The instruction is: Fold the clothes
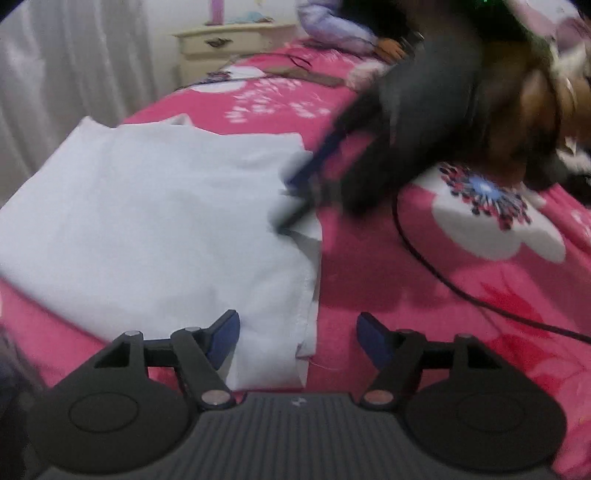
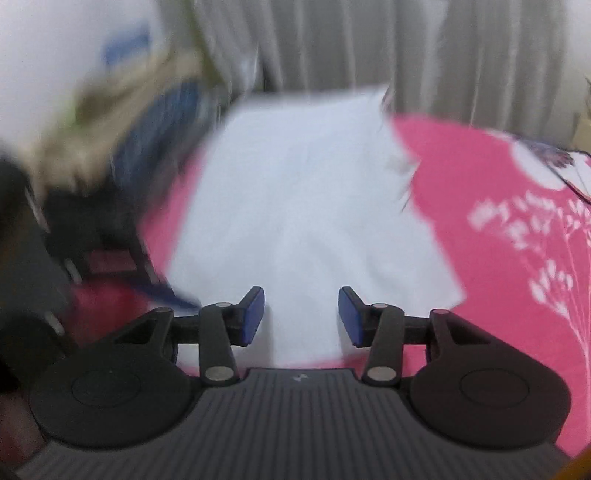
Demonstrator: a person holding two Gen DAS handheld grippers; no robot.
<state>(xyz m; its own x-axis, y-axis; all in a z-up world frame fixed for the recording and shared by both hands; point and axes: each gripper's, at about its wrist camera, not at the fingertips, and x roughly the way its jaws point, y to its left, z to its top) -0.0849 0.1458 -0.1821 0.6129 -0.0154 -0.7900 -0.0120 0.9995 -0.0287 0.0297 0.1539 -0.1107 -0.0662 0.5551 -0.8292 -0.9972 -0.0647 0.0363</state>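
Observation:
A white garment (image 1: pixel 155 221) lies folded flat on the pink flowered bedspread (image 1: pixel 388 280). My left gripper (image 1: pixel 299 336) is open low over the garment's near right corner, its blue pads empty. The right gripper (image 1: pixel 303 192) shows blurred in the left wrist view at the cloth's right edge, held by a hand in a dark sleeve (image 1: pixel 424 110). In its own view the right gripper (image 2: pixel 301 315) is open over the near edge of the white garment (image 2: pixel 303 206), with nothing pinched. A blurred blue streak (image 2: pixel 162 291) at the left may be the left gripper's finger.
A black cable (image 1: pixel 443 280) trails across the bedspread to the right. A cream nightstand (image 1: pixel 229 40) stands beyond the bed, beside pale curtains (image 2: pixel 369 44). A lilac and white bundle (image 1: pixel 332 26) lies at the far end. The person's blurred body (image 2: pixel 74 129) fills the left of the right wrist view.

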